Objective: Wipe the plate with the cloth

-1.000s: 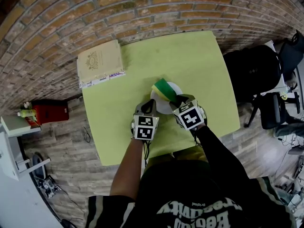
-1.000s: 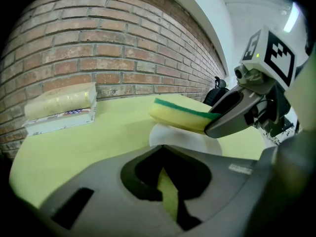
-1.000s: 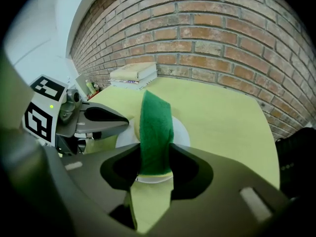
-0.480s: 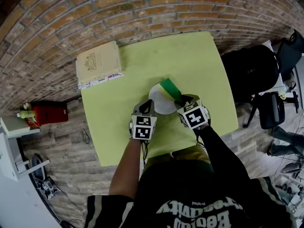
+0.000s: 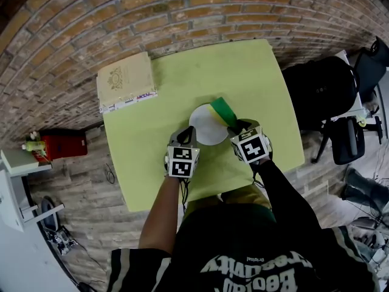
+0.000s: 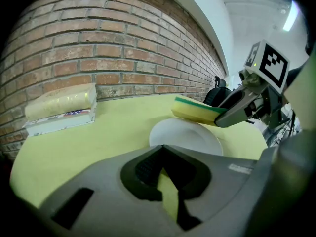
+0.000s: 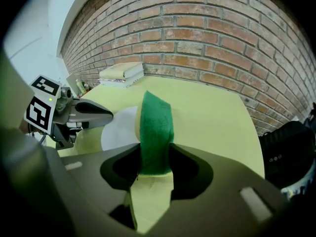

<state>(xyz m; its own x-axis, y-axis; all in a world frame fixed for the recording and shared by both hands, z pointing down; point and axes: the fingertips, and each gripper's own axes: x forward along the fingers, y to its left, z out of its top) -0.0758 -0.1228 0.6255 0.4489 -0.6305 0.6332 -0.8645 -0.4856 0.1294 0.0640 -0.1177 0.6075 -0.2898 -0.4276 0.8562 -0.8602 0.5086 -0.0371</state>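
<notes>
The right gripper (image 5: 235, 126) has slid to the right, carrying the yellow-and-green sponge (image 5: 222, 111) from the middle of the white plate (image 5: 202, 126) to its right rim. Its jaws are clamped on the sponge. The left gripper (image 5: 186, 137) is clenched and empty, with its tips at the plate's near-left rim on the green table (image 5: 243, 72).

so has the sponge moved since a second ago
Yes. In the head view the sponge has slid right across the white plate, from its top middle to its right rim.
</notes>
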